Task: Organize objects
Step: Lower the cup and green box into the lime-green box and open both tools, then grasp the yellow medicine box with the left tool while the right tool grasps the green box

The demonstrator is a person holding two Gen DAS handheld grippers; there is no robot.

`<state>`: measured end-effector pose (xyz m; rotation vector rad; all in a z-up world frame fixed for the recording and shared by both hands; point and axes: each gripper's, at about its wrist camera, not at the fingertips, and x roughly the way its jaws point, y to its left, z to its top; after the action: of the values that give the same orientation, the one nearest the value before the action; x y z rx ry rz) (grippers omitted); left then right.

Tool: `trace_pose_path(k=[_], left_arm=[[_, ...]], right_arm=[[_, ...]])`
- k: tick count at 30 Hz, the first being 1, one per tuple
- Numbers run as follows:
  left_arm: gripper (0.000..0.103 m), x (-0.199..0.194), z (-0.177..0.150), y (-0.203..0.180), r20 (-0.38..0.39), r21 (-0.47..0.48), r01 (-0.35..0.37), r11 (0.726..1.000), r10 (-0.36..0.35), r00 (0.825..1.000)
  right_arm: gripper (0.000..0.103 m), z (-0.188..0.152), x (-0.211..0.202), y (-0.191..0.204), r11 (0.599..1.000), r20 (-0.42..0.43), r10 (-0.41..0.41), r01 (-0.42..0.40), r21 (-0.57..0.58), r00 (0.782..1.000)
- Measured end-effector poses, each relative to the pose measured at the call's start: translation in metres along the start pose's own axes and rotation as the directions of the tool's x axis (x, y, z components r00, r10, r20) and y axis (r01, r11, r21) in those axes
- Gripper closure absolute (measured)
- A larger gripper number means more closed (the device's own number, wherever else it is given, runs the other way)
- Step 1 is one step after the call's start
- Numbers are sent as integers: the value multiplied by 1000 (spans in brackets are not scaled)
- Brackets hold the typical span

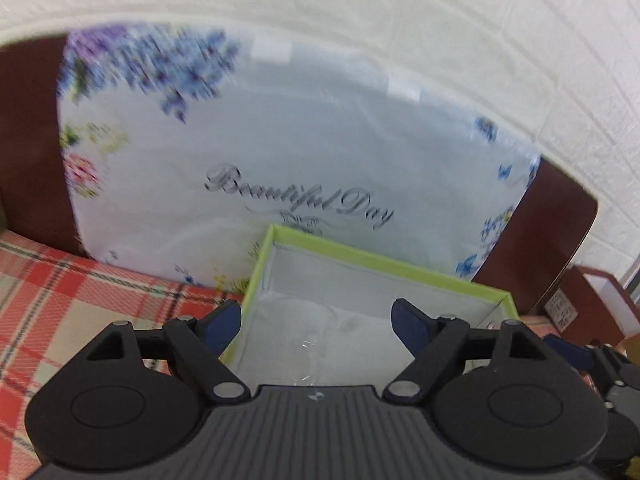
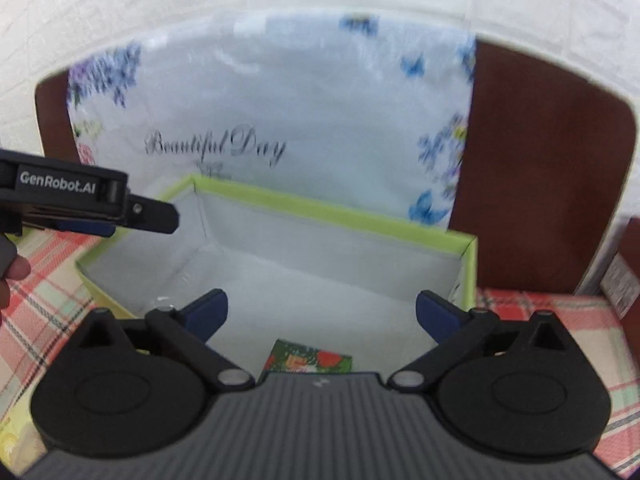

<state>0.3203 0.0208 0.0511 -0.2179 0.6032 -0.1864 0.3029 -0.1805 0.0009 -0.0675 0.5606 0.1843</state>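
Both jaws spread wide, nothing held: left hand-held gripper [image 1: 316, 320], right hand-held gripper [image 2: 320, 312]. Small floral packet [image 2: 310, 360] seen inside green-rimmed box [image 2: 332, 208] at 6 o'clock. Floral pillow [image 2: 304, 100] propped beyond at 12 o'clock, on plaid bed [image 1: 60, 288].

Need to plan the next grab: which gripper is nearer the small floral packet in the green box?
Right. The right gripper hangs open directly over the floral packet in the green box. The left gripper is open over the box's far-left corner, farther from the packet.
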Motion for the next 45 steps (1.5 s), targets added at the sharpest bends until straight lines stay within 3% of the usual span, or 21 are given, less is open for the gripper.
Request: trace_pose_path(k=[4, 10, 17, 22, 32, 40, 45], left_arm=[[14, -53, -18, -7, 65, -7, -25, 1000, 25, 998], [13, -114, -74, -22, 48, 68, -89, 994, 85, 995], [13, -164, -142, -24, 53, 50, -53, 997, 51, 997], [13, -180, -181, -18, 8, 43, -53, 998, 53, 999], [13, -189, -228, 23, -72, -10, -135, 991, 134, 988], [13, -176, -228, 49, -71, -85, -211, 974, 206, 976], [13, -159, -222, 54, -64, -59, -246, 967, 243, 968]], right_arm=[[0, -1, -59, -5, 998, 126, -14, 6, 63, 992], [0, -26, -141, 0, 990, 214, 21, -51, 135, 977], [0, -81, -200, 23, 995, 192, 17, -35, 88, 981], [0, -121, -221, 22, 982, 127, 41, -64, 179, 991], [0, -176, -213, 26, 968, -33, 79, -69, 241, 996], [0, -180, -184, 20, 981, -84, -33, 49, 185, 996], [0, -176, -146, 11, 978, -130, -94, 116, 174, 987]])
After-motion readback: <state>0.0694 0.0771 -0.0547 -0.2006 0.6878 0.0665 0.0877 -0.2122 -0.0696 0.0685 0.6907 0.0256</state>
